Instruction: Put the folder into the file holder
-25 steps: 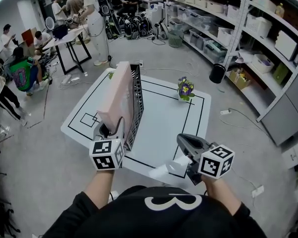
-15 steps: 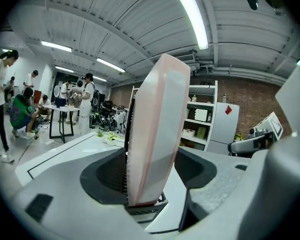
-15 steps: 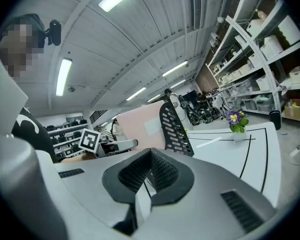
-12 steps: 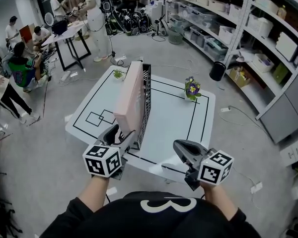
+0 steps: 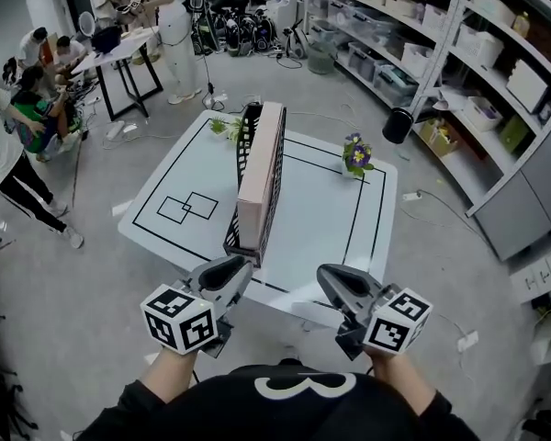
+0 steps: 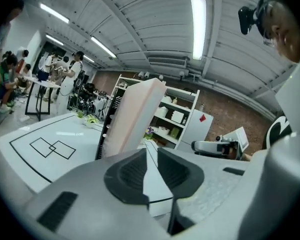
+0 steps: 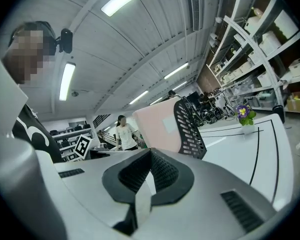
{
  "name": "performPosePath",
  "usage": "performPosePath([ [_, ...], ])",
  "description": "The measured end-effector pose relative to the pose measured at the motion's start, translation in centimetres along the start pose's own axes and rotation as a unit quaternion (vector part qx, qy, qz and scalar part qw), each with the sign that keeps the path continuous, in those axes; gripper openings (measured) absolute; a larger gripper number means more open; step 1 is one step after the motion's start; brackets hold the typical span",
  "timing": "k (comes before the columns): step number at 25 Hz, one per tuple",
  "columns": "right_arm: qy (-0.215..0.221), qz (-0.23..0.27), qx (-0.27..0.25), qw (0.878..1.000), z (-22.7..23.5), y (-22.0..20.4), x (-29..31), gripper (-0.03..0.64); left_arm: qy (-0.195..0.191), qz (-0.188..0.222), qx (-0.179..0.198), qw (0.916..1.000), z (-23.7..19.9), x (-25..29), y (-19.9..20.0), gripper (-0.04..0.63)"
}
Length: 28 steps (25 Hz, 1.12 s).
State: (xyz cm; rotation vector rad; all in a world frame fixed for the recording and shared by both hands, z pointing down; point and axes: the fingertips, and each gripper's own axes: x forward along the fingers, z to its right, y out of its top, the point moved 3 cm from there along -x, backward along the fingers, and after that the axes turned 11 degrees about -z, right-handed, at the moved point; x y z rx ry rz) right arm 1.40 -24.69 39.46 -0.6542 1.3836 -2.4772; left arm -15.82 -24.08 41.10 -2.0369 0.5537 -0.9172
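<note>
The pink folder (image 5: 262, 168) stands upright on its edge inside the black mesh file holder (image 5: 247, 129) on the white table (image 5: 321, 219). My left gripper (image 5: 234, 269) hangs just off the table's near edge, short of the holder's near end. Its jaws are closing, a gap shows between the pads, and nothing is in them. In the left gripper view the folder (image 6: 132, 114) rises beyond the left gripper (image 6: 151, 151). My right gripper (image 5: 335, 278) hovers at the near edge, shut and empty. The right gripper view shows the folder (image 7: 157, 124) and holder (image 7: 190, 129) past the right gripper (image 7: 150, 154).
A potted purple flower (image 5: 355, 154) sits at the table's far right and a small green plant (image 5: 225, 127) at the far left. Black lines mark the tabletop. People stand and sit around a desk (image 5: 119, 53) at the far left. Shelving with boxes (image 5: 441, 53) lines the right.
My left gripper has let go of the folder and drawn back toward me. The folder, held leaning against the holder before, now stands in it. The right gripper has barely moved.
</note>
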Motion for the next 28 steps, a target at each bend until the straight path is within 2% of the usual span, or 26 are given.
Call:
performPosePath([
  [1,0.001,0.001,0.001,1.0,-0.2,-0.1,0.0,0.005,-0.014,0.004,-0.007,0.9999,0.4,-0.3,0.0,0.038],
  [4,0.009,0.0,-0.003,1.0,-0.7,-0.4,0.1,0.005,-0.042,0.007,-0.007,0.9991,1.6,-0.7,-0.1,0.006],
  [10,0.034,-0.002,-0.019,0.999,-2.2,-0.1,0.3,0.005,-0.053,0.011,0.02,0.9983,3.7,-1.5,0.1,0.006],
  [20,0.053,-0.001,-0.035,0.998,-3.3,1.0,0.9,0.005,-0.053,0.019,0.027,0.9981,4.7,-2.4,1.1,0.006],
  [28,0.055,0.0,-0.046,0.997,-2.8,1.1,1.6,0.005,-0.05,0.021,0.034,0.9979,3.9,-1.8,1.2,0.006],
])
